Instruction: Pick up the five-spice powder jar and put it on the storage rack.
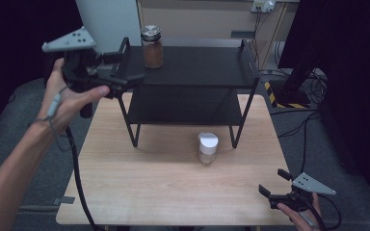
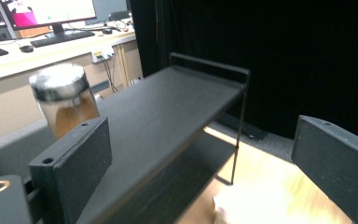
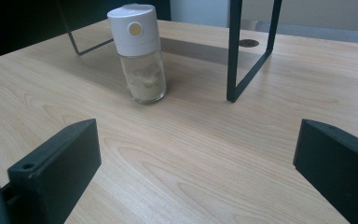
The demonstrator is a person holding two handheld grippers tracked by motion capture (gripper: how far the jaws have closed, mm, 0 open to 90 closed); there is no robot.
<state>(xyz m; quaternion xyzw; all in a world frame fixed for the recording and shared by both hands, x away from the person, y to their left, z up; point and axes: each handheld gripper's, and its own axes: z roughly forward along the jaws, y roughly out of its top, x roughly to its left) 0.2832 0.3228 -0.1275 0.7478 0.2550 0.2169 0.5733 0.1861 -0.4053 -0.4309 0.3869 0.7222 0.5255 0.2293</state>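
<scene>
Starting at nine o'clock in the high view, the left hand-held gripper point(image 1: 134, 78) is hovering at the left end of the black shelf rack point(image 1: 197, 67), its jaws standing wide apart and gripping nothing. In the left gripper view the jaws are framing the rack's flat, matte top tier, which is lying bare all the way to its raised end rail. The brown-filled jar point(image 1: 152, 47) with the shiny metal lid is standing upright at the back left corner of that tier, near eleven o'clock from the gripper and apart from it; it is blurred in the left gripper view, so its contents are probably a ground spice.

Moving toward the middle, the thin rectangular legs of the rack are standing on the pale wood-grain desk point(image 1: 139, 192), and the lower tier is lying dark and bare beneath the top one. The white-capped glass shaker point(image 1: 207, 148) is standing upright on the desk just in front of the rack, near its right front leg, with smooth open wood all round it.

At five o'clock, the right hand-held gripper point(image 1: 274, 183) is hovering over the desk's near right corner, jaws spread wide and empty, well apart from the shaker.
</scene>
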